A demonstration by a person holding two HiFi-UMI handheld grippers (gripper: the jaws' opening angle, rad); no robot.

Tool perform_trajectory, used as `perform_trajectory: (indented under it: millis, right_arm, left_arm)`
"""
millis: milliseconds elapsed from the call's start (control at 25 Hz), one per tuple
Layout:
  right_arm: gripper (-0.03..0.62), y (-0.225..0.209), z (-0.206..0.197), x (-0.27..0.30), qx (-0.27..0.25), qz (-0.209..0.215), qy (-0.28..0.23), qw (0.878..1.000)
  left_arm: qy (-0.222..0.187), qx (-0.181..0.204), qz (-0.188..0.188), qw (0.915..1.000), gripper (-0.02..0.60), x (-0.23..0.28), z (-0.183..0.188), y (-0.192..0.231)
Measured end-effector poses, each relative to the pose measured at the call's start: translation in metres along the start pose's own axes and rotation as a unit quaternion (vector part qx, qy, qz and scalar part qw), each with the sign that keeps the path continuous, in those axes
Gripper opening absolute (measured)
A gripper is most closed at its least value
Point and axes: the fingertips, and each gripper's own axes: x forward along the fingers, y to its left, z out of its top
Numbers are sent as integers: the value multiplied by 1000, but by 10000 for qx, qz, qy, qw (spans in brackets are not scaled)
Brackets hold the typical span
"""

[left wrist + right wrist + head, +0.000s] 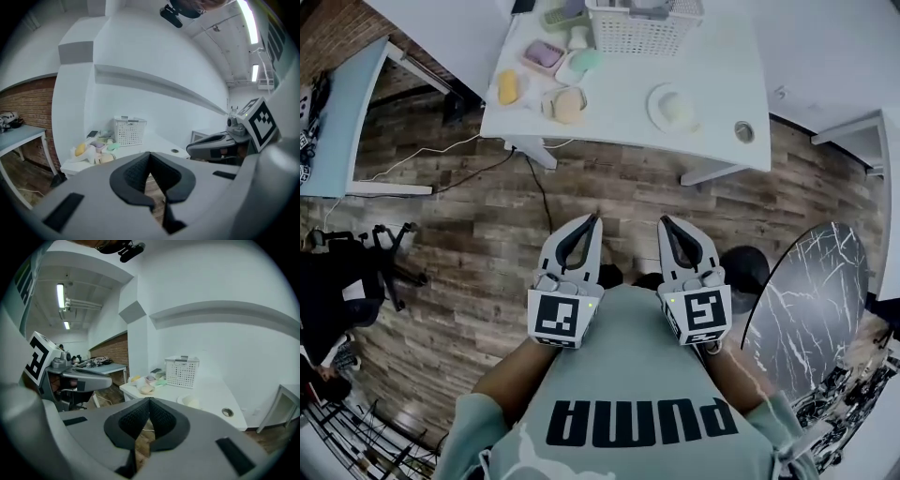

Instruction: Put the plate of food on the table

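A white plate with a pale lump of food sits on the white table, towards its right side; the right gripper view shows the plate too. Both grippers hang side by side over the wooden floor, close to my chest and well short of the table. My left gripper is shut with nothing in it, its jaws meeting at the tip. My right gripper is also shut and empty. Both point towards the table.
Several small bowls of coloured food and a white lattice basket stand on the table's far left. A dark marble round tabletop lies at my right, a black chair and grey-blue desk at my left. A cable crosses the floor.
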Motion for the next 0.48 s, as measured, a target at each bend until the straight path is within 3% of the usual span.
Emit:
perform_trajectory:
  millis: [240, 480]
  right_arm:
    - [7, -27, 10, 20, 89, -479, 38, 9988]
    - [8, -58, 16, 34, 109, -633, 27, 9979]
  left_arm:
    - [-38, 30, -341, 9994, 6, 30, 18, 17]
    - [28, 42, -479, 9988, 6, 64, 25, 17]
